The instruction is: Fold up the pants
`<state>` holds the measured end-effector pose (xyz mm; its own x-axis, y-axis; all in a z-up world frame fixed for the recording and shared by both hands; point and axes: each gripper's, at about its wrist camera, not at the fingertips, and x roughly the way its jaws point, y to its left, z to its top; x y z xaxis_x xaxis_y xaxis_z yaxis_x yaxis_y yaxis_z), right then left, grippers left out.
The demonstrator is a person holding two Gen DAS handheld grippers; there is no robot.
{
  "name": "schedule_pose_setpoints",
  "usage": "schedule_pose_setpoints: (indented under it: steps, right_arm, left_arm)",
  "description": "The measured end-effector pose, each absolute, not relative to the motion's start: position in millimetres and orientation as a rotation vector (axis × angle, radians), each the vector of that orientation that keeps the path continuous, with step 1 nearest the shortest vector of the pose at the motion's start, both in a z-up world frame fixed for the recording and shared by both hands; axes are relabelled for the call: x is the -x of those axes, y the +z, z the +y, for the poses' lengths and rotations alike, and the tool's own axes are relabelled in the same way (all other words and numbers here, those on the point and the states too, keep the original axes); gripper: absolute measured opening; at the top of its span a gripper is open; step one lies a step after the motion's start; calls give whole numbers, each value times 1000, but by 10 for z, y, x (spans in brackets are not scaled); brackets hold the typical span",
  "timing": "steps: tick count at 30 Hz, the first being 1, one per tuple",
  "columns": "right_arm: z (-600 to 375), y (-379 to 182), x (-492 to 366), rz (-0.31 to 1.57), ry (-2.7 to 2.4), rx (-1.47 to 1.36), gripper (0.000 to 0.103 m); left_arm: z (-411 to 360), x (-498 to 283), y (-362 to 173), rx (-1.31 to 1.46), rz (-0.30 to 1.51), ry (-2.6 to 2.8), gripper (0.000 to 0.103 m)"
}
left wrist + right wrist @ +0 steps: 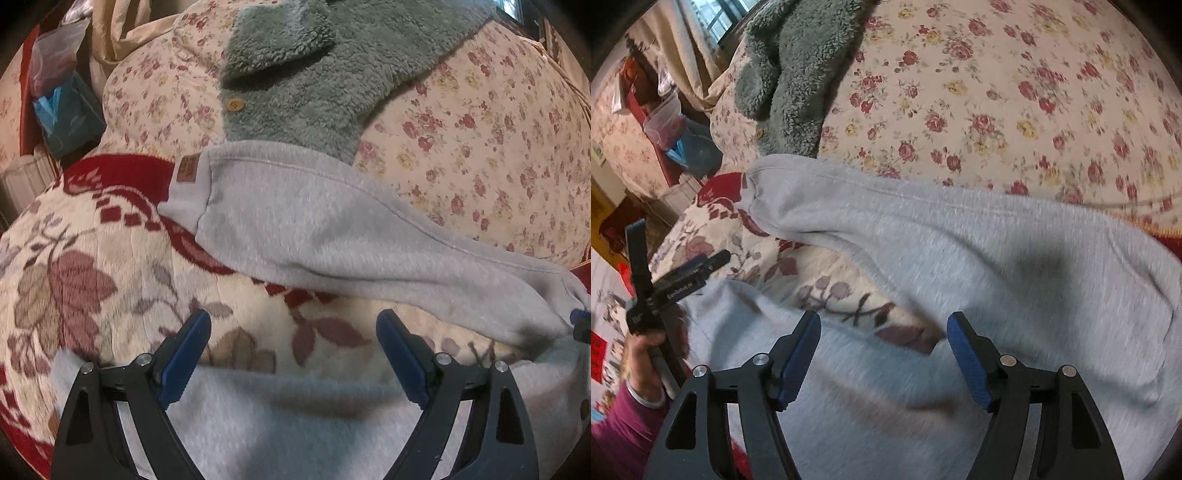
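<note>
A: How far along is the fold?

B: Partway, I'd judge. The grey pants (332, 236) lie on the bed, one leg stretched ahead of the left gripper (293, 354) from its upper left down to its right, a second grey fold directly beneath its fingers. Not a tidy stack yet — the layers run askew, with blanket (92, 277) showing between them, so squaring up and at least one more fold remain.

A: And the grippers?

B: The left gripper is spread wide with nothing between its pads, hovering just over the near fold. The right gripper (882, 356) is also parted and empty — cloth below it and off to its right, none pinched.

A: Counts?

B: One pair of pants, one brown label (187, 168) on its cuff far ahead-left of the left gripper, one green fleece garment (295, 81) beyond that, one wooden button (233, 105), two grippers, one floral quilt (1015, 110).
</note>
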<state>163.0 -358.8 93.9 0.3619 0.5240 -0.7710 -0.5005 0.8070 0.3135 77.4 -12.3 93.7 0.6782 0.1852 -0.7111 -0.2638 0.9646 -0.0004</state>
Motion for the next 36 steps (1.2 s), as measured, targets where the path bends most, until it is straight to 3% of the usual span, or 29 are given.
schedule_pose_setpoints:
  steps: [18,36]
  right_arm:
    - [-3667,812,-2044,1019,610,6,77]
    - [-3515,841,-1795,1012,666,10,80]
  left_arm:
    - [119,-1193,1065,104,729,240,90]
    - [254,-686,1131,90,739,232,90]
